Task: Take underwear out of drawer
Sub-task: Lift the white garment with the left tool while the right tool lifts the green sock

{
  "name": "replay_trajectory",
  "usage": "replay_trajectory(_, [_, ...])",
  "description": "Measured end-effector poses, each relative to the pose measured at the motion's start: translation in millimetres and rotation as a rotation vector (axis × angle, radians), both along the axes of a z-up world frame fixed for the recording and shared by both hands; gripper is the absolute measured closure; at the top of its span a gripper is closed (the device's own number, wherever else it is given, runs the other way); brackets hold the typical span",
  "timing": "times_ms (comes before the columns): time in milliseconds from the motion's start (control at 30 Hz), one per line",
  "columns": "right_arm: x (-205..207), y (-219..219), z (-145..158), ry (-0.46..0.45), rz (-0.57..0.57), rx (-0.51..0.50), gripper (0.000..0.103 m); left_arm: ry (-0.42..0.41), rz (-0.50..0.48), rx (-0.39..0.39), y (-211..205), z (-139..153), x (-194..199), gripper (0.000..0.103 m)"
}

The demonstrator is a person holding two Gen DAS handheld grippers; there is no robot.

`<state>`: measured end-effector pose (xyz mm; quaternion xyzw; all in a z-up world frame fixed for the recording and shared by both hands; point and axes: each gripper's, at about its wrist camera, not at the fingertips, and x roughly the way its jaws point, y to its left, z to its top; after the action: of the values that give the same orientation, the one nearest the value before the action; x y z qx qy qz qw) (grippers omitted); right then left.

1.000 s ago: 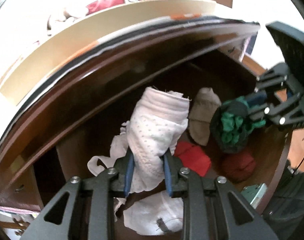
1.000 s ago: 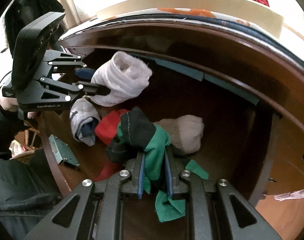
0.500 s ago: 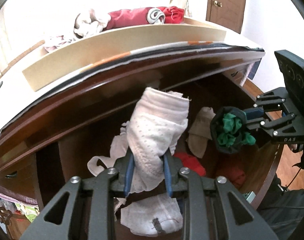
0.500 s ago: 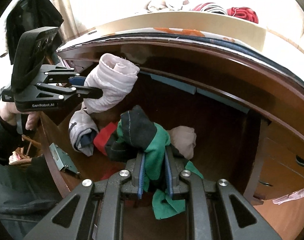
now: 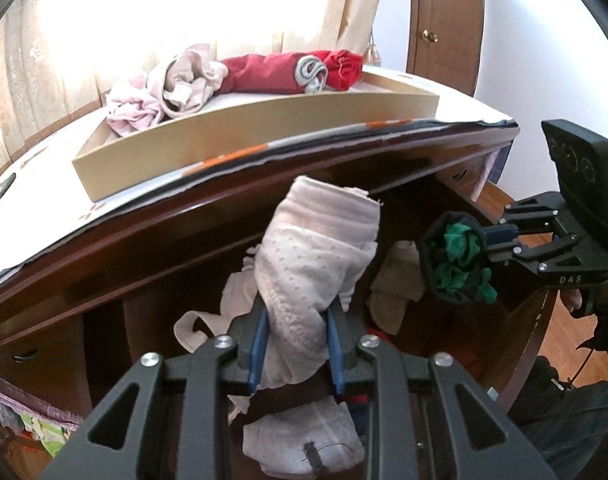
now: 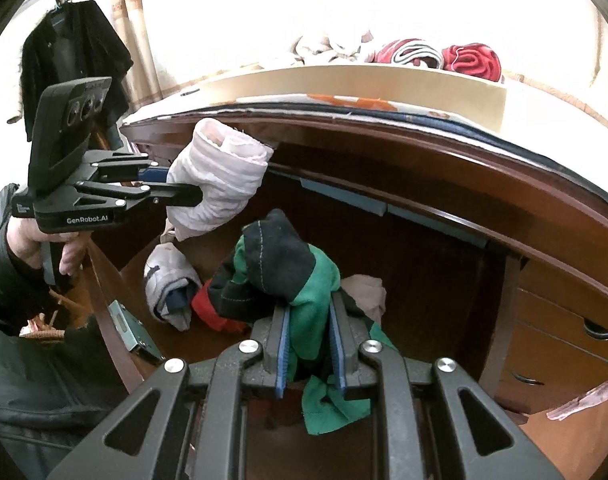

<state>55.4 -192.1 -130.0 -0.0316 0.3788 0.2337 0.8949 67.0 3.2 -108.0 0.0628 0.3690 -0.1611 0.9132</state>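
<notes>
above the open wooden drawer (image 5: 512, 324), both grippers carry rolled pieces of underwear. in the left wrist view, the left gripper (image 5: 296, 344) sits at 6 o'clock and its blue pads are pressed on the lower end of a pale pink dotted roll (image 5: 316, 256), which stands up toward 12 o'clock, clear of the clothes below it. in the right wrist view the same roll (image 6: 220, 188) appears at 10 o'clock, held out sideways by the left gripper (image 6: 196, 196), with a hand (image 6: 36, 240) on the handle at 9 o'clock.

the right gripper (image 6: 310, 348) is closed narrow on a green and black garment (image 6: 288, 272); a green tail of it hangs down between the fingers. from the left wrist view this bundle (image 5: 456, 260) is at 3 o'clock, in front of the right gripper (image 5: 492, 240).

inside the drawer some pieces remain: a white cloth (image 5: 304, 440) under the left gripper, a beige piece (image 5: 396, 292), a grey and navy roll (image 6: 168, 288) and a red piece (image 6: 212, 312).

on top of the dresser, at 12 o'clock, a shallow cardboard tray (image 5: 256, 132) holds pink, beige and red rolled garments (image 5: 272, 72). behind it is a bright curtain (image 5: 184, 12).
</notes>
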Motion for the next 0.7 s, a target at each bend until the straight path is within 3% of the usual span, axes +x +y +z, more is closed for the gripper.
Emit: replay_trajectory(700, [-11.5, -8.9, 5.7, -0.071, 0.002, 0.095, 0.084, -0.129, 0.014, -0.060, 5.6, 4.2, -20.7, 0.079])
